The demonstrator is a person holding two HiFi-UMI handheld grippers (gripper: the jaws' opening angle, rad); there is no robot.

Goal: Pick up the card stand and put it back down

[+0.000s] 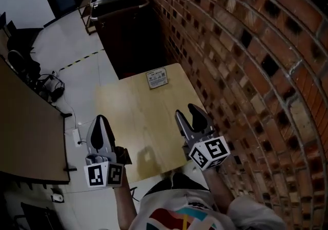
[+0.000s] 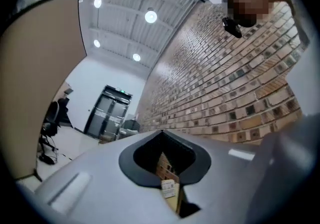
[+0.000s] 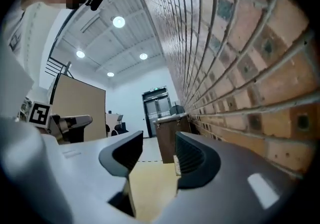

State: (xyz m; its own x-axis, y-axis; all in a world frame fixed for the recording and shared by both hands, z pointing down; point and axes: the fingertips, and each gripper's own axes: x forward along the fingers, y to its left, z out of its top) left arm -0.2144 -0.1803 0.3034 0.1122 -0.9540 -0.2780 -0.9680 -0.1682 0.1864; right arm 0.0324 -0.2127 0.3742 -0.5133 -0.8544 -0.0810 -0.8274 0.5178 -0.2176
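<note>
Card stand on wooden table

One card stand, two hand-held grippers.

A brick wall fills the right of my head view from top to bottom. My light wooden table stands just beside it at centre. Higher in the frame a dark cabinet stands along the same wall, with grey things on top. The floor is pale and glossy, crossed by a dashed yellow-black line. At the left edge I see a brown partition, cables and a black chair. Round ceiling lights glow overhead, and a dark double door closes the far end.
</note>
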